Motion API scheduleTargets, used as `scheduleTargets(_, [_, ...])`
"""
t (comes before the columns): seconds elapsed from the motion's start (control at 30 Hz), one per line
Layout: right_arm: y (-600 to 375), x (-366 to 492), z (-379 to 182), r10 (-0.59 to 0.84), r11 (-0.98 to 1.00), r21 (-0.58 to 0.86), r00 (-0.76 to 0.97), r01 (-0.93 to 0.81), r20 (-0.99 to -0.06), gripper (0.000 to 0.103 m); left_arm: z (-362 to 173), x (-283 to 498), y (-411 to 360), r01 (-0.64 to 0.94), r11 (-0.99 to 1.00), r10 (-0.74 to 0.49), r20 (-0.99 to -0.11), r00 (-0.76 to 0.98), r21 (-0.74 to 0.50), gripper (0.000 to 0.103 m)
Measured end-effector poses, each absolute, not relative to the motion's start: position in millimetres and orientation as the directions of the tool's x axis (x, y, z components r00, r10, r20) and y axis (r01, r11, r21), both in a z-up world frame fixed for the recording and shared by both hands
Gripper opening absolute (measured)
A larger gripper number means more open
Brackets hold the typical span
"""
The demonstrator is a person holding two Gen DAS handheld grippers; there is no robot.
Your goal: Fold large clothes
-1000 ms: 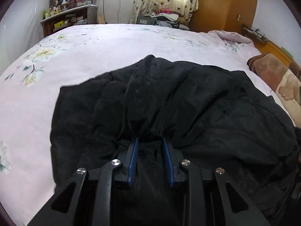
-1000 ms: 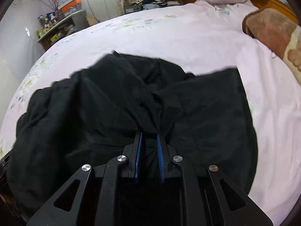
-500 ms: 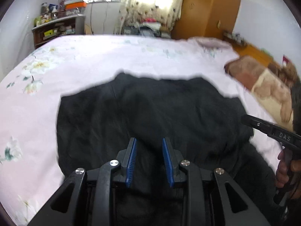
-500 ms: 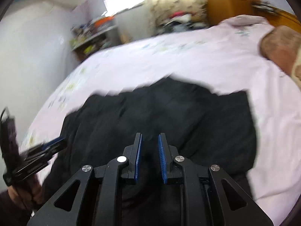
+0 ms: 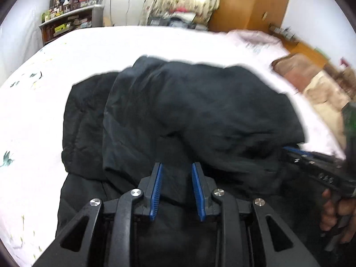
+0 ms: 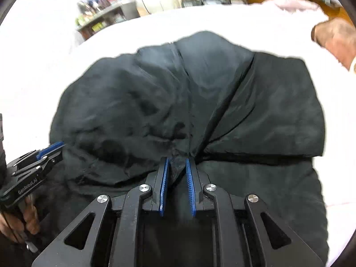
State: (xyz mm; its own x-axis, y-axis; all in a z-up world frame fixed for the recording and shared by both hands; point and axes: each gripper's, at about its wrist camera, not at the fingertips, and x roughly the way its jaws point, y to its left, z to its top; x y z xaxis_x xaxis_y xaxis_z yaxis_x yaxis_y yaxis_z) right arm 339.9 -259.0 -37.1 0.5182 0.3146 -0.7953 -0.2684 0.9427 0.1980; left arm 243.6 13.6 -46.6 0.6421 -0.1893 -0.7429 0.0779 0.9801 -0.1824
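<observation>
A large black padded jacket (image 5: 189,111) lies on the pale floral bed sheet (image 5: 33,111), its near part lifted and doubled over the far part. My left gripper (image 5: 175,169) is shut on a fold of its near edge. My right gripper (image 6: 176,162) is shut on a bunched pinch of the same jacket (image 6: 178,100), with creases fanning out from the pads. The right gripper also shows at the right of the left wrist view (image 5: 311,160). The left gripper shows at the left of the right wrist view (image 6: 37,162).
A brown and beige pillow (image 5: 311,82) lies at the bed's right side. A cluttered shelf (image 5: 66,22), a curtained window and a wooden wardrobe (image 5: 249,2) stand beyond the far edge of the bed.
Both grippers have lifted the jacket's near edge and carried it forward, so the jacket now lies doubled over and shorter. The two grippers have come closer together.
</observation>
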Motion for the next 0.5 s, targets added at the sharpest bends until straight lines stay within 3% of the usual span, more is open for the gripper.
scheduleTargets(0.13, [-253.1, 318.1, -26.7, 0.363, 0.925, 0.219, 0.548, -0.311, -0.754, 0.016, -45.7, 235.0, -5.7, 0.134, 0.972, -0.233, -0.724, 0.649, -0.193, 0.032])
scheduleTargets(0.23, [-240.7, 328.3, -55.3, 0.33, 0.931, 0.189, 0.497, -0.313, -0.803, 0.016, -82.7, 250.2, -11.2, 0.103, 0.976, -0.214, -0.785, 0.582, -0.19, 0.032])
scheduleTargets(0.5, [-234.6, 339.3, -82.6, 0.316, 0.935, 0.183, 0.473, -0.305, -0.822, 0.016, -94.1, 249.4, -13.3, 0.104, 0.976, -0.217, -0.78, 0.587, -0.194, 0.032])
